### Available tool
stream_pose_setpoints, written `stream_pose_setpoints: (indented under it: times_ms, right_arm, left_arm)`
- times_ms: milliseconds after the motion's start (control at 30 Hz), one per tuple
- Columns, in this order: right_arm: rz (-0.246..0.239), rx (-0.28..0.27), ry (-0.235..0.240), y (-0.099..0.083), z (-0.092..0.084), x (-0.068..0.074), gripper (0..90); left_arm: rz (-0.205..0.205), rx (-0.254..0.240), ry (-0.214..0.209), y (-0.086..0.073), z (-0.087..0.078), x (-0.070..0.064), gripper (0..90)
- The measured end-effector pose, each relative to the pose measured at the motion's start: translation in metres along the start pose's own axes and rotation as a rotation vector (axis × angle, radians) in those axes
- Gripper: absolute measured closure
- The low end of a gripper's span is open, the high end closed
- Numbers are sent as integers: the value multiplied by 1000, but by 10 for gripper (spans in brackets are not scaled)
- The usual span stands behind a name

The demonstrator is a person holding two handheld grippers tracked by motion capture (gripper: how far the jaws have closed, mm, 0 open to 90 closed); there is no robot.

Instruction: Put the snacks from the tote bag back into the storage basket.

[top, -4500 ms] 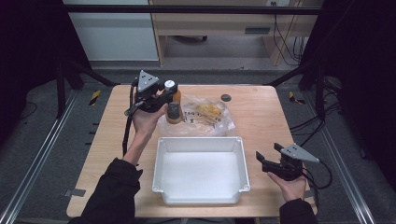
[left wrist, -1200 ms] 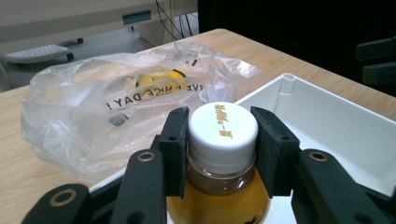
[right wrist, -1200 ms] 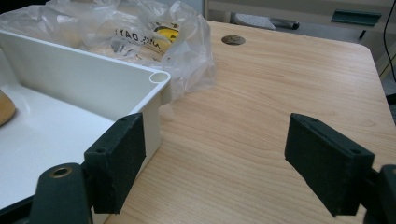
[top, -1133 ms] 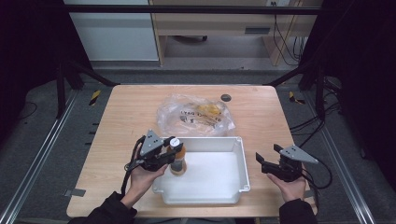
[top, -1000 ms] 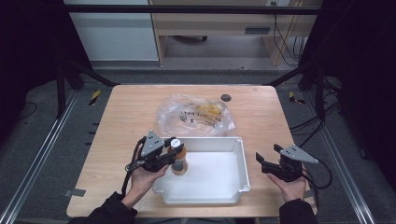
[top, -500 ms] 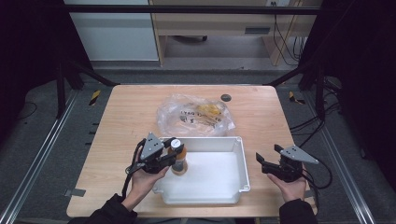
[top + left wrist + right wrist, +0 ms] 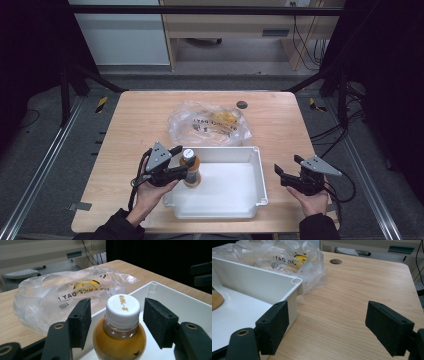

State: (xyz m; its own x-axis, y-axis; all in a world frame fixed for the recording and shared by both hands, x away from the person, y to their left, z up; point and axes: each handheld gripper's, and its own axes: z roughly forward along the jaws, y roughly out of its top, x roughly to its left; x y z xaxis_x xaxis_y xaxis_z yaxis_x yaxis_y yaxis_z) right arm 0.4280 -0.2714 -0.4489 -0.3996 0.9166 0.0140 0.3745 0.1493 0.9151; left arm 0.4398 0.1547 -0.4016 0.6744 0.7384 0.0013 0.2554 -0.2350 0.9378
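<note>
Brightness: the wooden table (image 7: 135, 130) is evenly lit from above; the surround is nearly black.
Glare: the white tray (image 7: 250, 197) floor is almost washed out; soft shine on the plastic bag (image 7: 50, 297).
Shadows: weak, short.
Focus: the bottle (image 7: 120, 340) cap is sharp; the background at 12 o'clock is soft.
Noise: the high view is slightly grainy.
</note>
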Motion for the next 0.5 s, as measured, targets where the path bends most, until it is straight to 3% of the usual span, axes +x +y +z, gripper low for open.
stream_pose_setpoints:
  times_ms: [200, 500]
  right_arm:
    - [5, -1, 0, 0, -1, 0, 184]
    - [8, 2, -3, 0, -2, 0, 173]
  left_arm:
    - [6, -1, -22, -1, -10, 5, 313]
    - [-24, -3, 15, -7, -31, 25, 267]
